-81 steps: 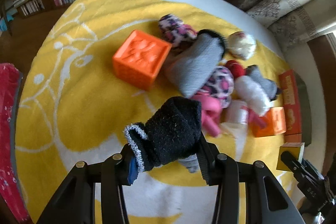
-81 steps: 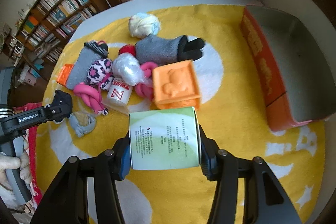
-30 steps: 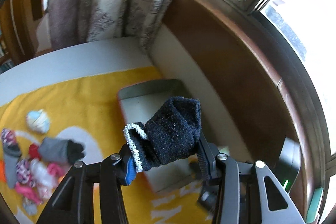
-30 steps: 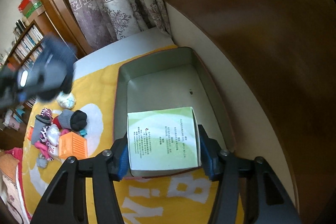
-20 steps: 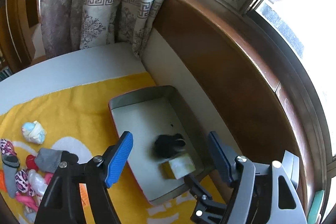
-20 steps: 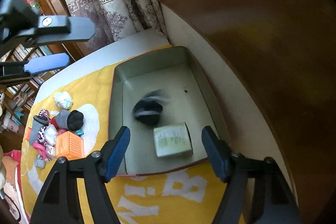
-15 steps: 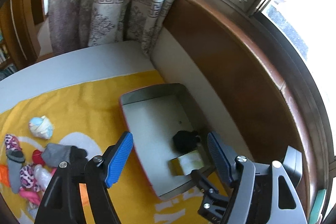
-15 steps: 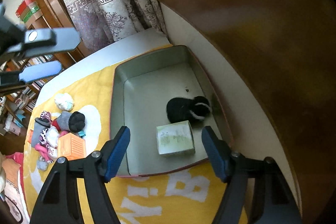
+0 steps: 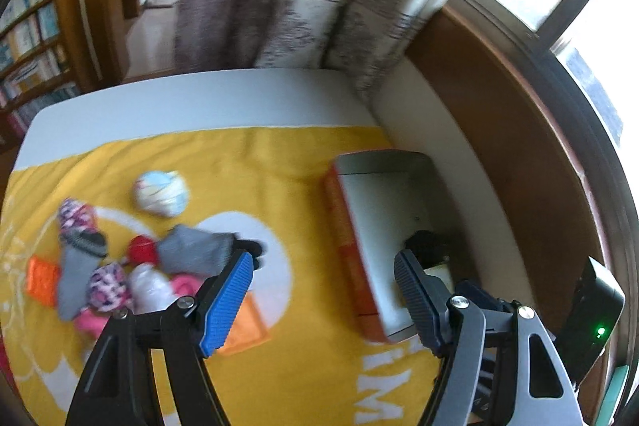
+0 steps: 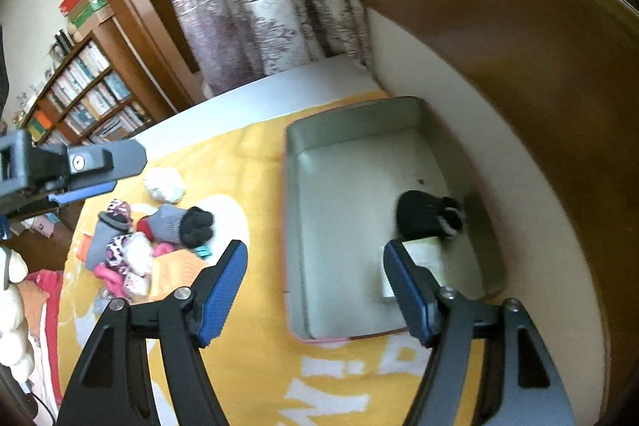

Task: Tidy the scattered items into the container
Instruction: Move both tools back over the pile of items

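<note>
while both grippers, left (image 9: 323,290) and right (image 10: 315,286), are being held spread and empty, the soft, light socks (image 10: 175,224) left of the right gripper are being judged best pinched mid-bundle; the tray (image 10: 293,226) is lying ahead.

Left gripper (image 9: 322,276): black angular arms in matte plastic, a silver round screw (image 9: 186,302) behind each of the jaws, which carry ribbed blue pads (image 9: 227,304). Right gripper (image 10: 314,272), same build: black triangular frames with cut-out windows, silver screws (image 10: 445,292) at the pivots, blue ribbed pads (image 10: 223,292) on the inner faces. Off beyond its jaws, the left gripper's grey housing shows a round bolt head (image 10: 78,159).
</note>
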